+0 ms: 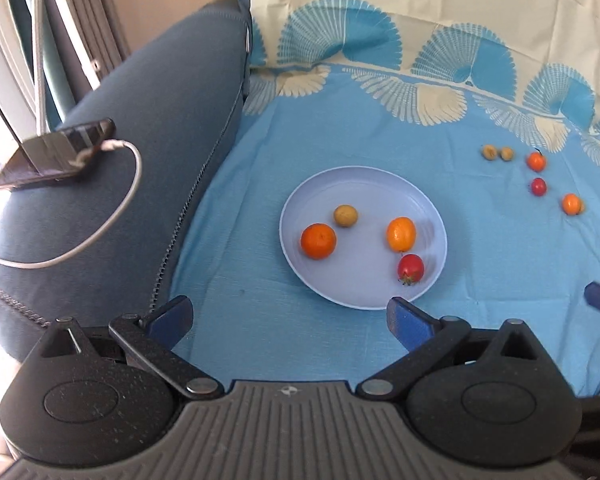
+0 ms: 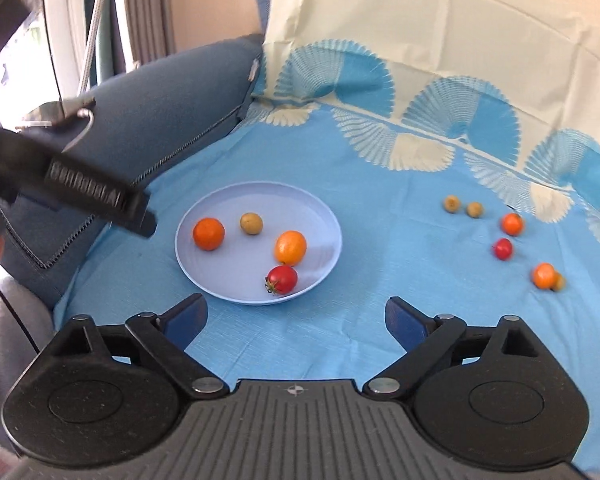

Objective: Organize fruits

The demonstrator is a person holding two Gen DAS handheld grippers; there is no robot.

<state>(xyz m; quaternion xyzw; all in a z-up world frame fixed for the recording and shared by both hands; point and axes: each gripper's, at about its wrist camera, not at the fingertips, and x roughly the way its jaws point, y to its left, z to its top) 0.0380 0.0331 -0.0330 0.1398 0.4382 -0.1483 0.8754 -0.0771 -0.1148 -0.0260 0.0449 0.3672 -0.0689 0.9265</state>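
1. Lilac plastic made up the plate (image 1: 296,204), which in the left wrist view lay on the blue tablecloth (image 1: 500,264) ahead of the left gripper (image 1: 290,316) and slightly to its right. That gripper's fingers stood wide apart with nothing between them. On the plate sat two orange citrus fruits, a brownish round fruit and a cherry tomato (image 1: 411,268). The loose fruits (image 1: 537,161) lay well apart from it, far to the right. A blue fingertip cut by the right edge was probably the other gripper's.

2. From the right wrist view, the right gripper (image 2: 296,322) was likewise spread and empty, with the plate (image 2: 324,216) just ahead and a little left. The scattered fruits (image 2: 512,224) lay ahead to its right, so I judged this hand the nearer one for the next pick. They were round, so no long axis mattered. A small fruit (image 2: 558,281) touching the nearest orange one (image 2: 543,275) was half hidden. The left gripper's body crossed the left side, blurred.
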